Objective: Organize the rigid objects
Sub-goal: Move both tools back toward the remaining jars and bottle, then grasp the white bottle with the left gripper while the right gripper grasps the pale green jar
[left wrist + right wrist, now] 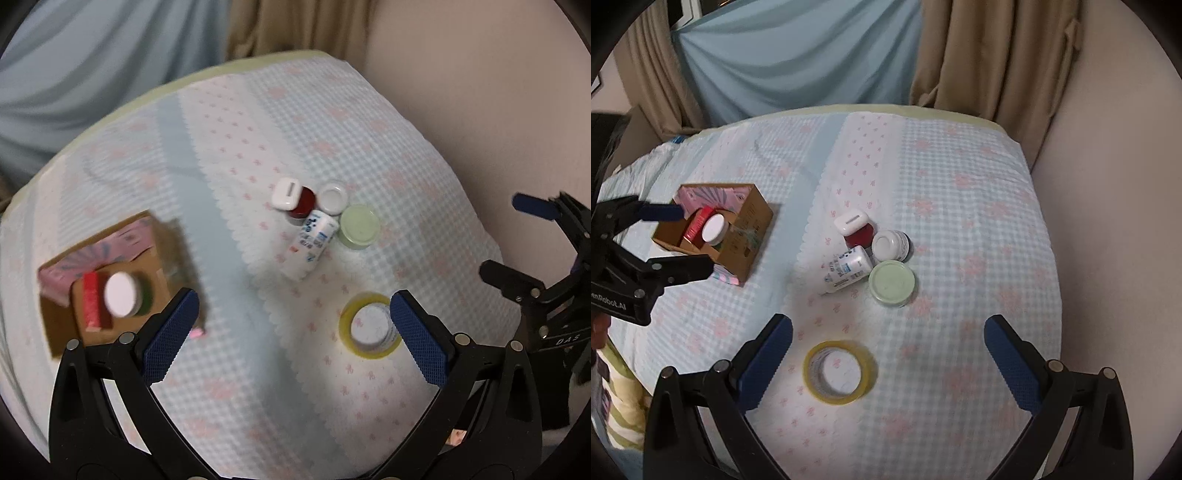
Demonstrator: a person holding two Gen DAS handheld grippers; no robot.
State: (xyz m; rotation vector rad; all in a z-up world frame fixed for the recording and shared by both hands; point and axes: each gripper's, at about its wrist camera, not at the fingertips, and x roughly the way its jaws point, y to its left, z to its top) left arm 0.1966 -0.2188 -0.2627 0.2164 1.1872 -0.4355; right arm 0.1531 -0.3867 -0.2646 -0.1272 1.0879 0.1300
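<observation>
The cardboard box (738, 236) stood open-topped at the left of the checked, flower-printed cloth (960, 229), its plain brown walls enclosing a red rectangular pack (698, 221) and a white-lidded round jar (714, 229). Near the cloth's centre lay a cluster, pieces touching: a rounded white case (851, 220) resting on a dark red jar (860, 236), a white-capped dark jar (891, 243), a white printed bottle (847, 269) on its side, and a squat pale green jar (892, 282). A yellow tape roll (839, 372), ring-shaped and glossy, lay flat and apart, nearer the cameras. The left gripper (293, 332) and right gripper (888, 352) both hovered with jaws spread wide, holding nothing.
</observation>
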